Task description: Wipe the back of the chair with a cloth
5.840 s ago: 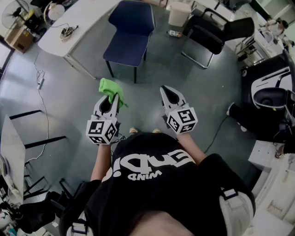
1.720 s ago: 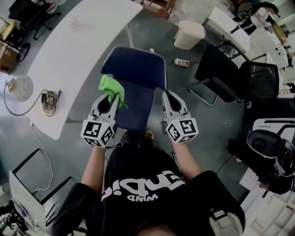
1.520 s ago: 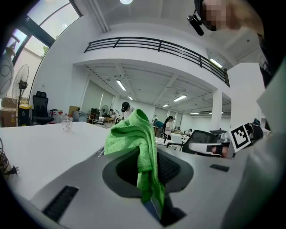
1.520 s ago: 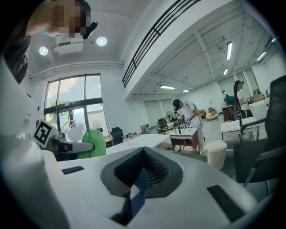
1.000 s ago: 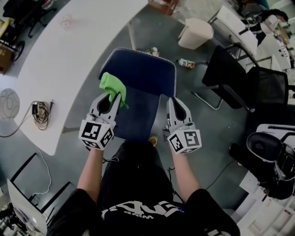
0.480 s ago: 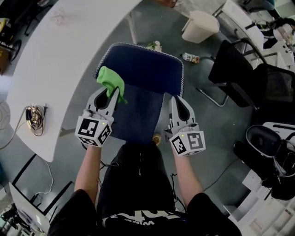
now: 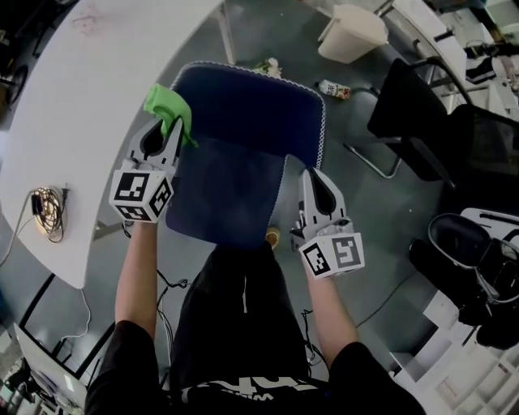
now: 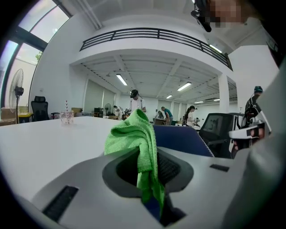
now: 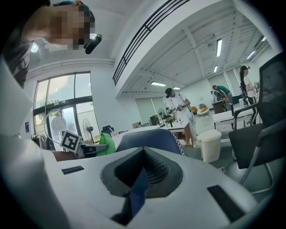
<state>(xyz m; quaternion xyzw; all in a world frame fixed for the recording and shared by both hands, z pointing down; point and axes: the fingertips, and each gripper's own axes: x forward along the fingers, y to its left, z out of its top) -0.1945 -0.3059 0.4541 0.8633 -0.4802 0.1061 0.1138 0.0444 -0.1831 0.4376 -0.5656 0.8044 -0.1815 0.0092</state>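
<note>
The blue chair stands right in front of me, its backrest [image 7: 247, 101] farthest away and its seat [image 7: 223, 190] nearer. My left gripper [image 7: 166, 131] is shut on a bunched green cloth [image 7: 168, 104], which sits at the backrest's top left corner. In the left gripper view the cloth [image 8: 134, 138] hangs between the jaws, with the backrest [image 8: 183, 141] just beyond. My right gripper [image 7: 312, 182] is shut with nothing in it and hovers by the seat's right edge. From the right gripper view the backrest [image 9: 152, 138] and the cloth [image 9: 106, 143] show ahead.
A long white table [image 7: 89, 97] runs along the chair's left, with a coil of cable [image 7: 45, 215] on it. A white bin [image 7: 353, 24] and a bottle [image 7: 334, 89] are on the floor behind the chair. Black chairs [image 7: 422, 105] stand at the right. People stand far off.
I have walked up to the chair. In the last half second my left gripper carried the cloth forward and left to the backrest's top corner. The right gripper has barely moved.
</note>
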